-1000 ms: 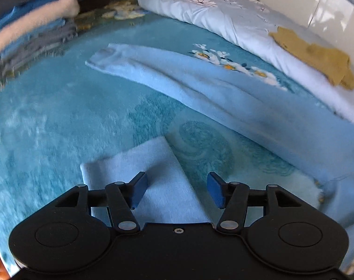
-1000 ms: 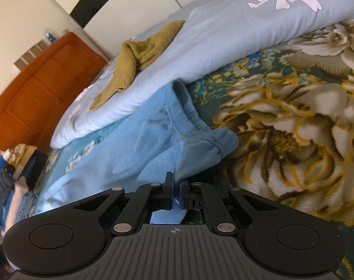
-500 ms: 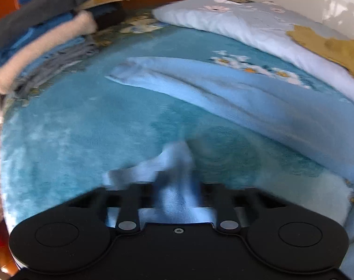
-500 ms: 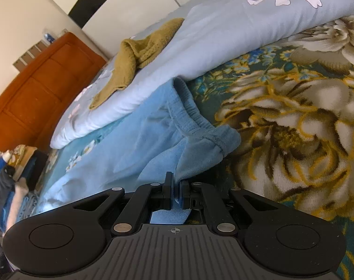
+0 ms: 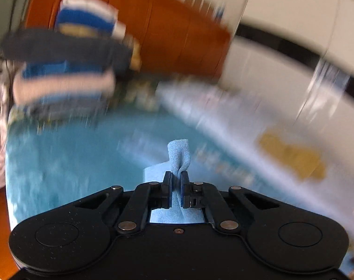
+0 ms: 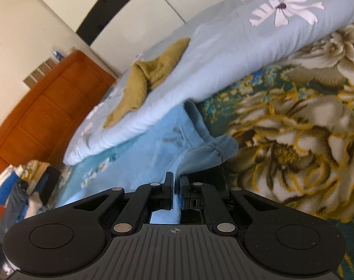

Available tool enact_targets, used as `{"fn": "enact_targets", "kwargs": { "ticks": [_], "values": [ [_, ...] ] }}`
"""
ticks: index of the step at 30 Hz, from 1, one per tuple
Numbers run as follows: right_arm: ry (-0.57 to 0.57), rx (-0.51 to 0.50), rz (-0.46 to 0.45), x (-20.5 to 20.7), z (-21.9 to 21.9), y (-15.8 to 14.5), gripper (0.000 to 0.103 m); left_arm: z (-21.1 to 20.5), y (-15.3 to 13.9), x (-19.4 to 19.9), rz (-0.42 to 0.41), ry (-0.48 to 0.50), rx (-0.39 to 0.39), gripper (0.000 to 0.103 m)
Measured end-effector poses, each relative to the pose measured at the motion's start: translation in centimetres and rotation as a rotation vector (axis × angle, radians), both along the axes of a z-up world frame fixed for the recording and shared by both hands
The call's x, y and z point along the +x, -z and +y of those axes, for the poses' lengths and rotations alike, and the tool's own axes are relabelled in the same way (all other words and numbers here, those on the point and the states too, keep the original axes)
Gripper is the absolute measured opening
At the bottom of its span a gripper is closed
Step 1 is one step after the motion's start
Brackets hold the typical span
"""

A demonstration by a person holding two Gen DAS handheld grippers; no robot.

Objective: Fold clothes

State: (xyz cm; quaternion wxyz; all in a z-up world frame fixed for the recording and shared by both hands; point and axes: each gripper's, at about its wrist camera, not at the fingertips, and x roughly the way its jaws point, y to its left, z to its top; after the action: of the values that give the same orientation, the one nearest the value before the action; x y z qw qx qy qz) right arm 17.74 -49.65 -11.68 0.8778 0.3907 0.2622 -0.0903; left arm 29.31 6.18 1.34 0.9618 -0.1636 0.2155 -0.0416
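Observation:
A pair of light blue trousers (image 6: 153, 144) lies stretched along the teal blanket beside the folded quilt. My left gripper (image 5: 176, 179) is shut on the end of one trouser leg (image 5: 179, 154); a pinch of blue cloth sticks up between its pads and the hem hangs below, lifted off the blanket. My right gripper (image 6: 177, 182) is shut on the waistband corner (image 6: 209, 154) at the other end of the trousers, low over the flowered blanket. The left wrist view is heavily blurred.
A stack of folded clothes (image 5: 67, 63) stands at the far left by the orange wooden headboard (image 5: 181, 28). A mustard garment (image 6: 149, 77) lies on the pale flowered quilt (image 6: 235, 46). White glossy wardrobe doors (image 6: 153, 7) stand behind the bed.
My left gripper went from open over the trouser leg hem to shut on it, then lifted it up and tilted toward the headboard. The right gripper kept its hold and barely moved.

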Motion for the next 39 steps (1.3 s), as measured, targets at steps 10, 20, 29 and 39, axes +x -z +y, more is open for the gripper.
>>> {"fn": "enact_targets", "kwargs": {
  "ticks": [10,20,29,39],
  "values": [
    [0.005,0.016,0.042,-1.7,0.2,1.6,0.004,6.1,4.2,-9.9,0.081,-0.099,-0.035,0.004],
    [0.018,0.097,0.078,-2.6,0.4,3.2,0.023,7.3,9.8,-13.1,0.276,-0.165,-0.052,0.004],
    [-0.047,0.193,0.068,0.5,2.5,4.4,0.011,7.2,8.1,-9.8,0.223,-0.152,-0.039,0.004],
    [-0.050,0.068,-0.184,-0.6,2.8,-2.2,0.005,5.5,-3.1,-6.9,-0.168,-0.049,-0.003,0.004]
  ]
}}
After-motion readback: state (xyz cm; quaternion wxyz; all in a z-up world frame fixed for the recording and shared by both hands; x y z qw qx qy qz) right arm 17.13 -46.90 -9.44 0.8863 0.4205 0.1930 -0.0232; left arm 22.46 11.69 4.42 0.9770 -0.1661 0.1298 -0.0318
